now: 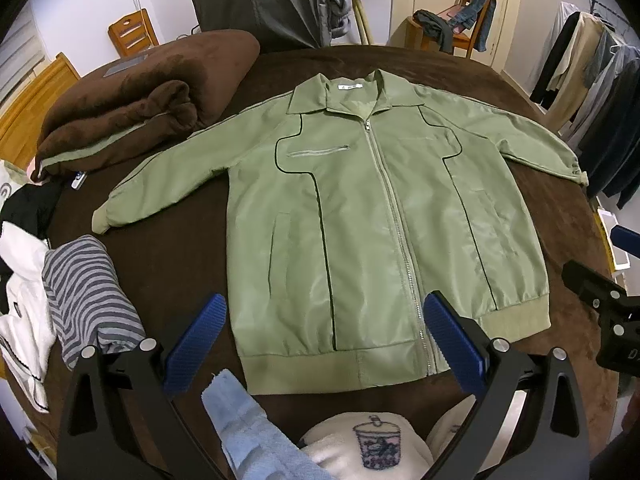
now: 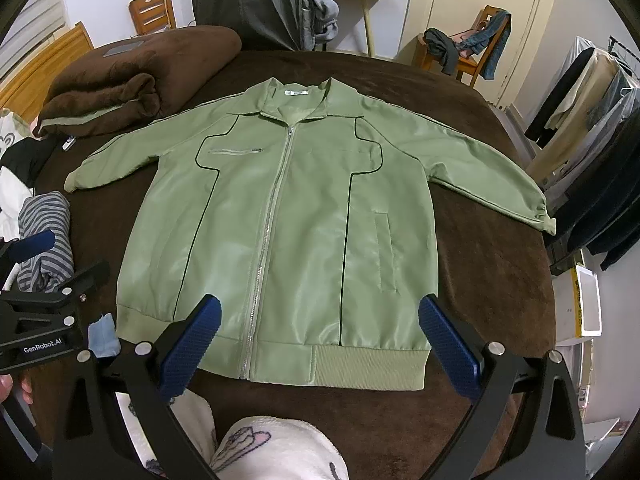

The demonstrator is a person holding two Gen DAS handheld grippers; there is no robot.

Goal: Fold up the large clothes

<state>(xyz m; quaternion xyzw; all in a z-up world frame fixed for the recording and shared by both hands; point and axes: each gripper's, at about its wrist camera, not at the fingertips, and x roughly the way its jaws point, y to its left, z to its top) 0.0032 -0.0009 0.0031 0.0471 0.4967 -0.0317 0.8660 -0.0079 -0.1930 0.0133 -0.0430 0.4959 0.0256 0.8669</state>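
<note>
Brown bed (image 1: 168, 264) holds flat jacket (image 1: 360, 216); left gripper (image 1: 326, 344) and right gripper (image 2: 320, 344) hover spread. Pinch far sleeve cuffs first.

The green jacket (image 1: 360, 216) is smooth cloth with a soft sheen, its hem ribbed and matt, its zip (image 1: 390, 208) metallic. It lies on a brown bedspread (image 2: 480, 248) (plush, fuzzy pile). The gripper pads (image 2: 188, 344) are blue, finely ridged.

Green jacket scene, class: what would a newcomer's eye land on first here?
A green jacket lies flat, zipped, sleeves spread, mid-bed on a brown cover. A folded brown blanket sits at far left. Both grippers, left and right, hover open near the hem.
</note>
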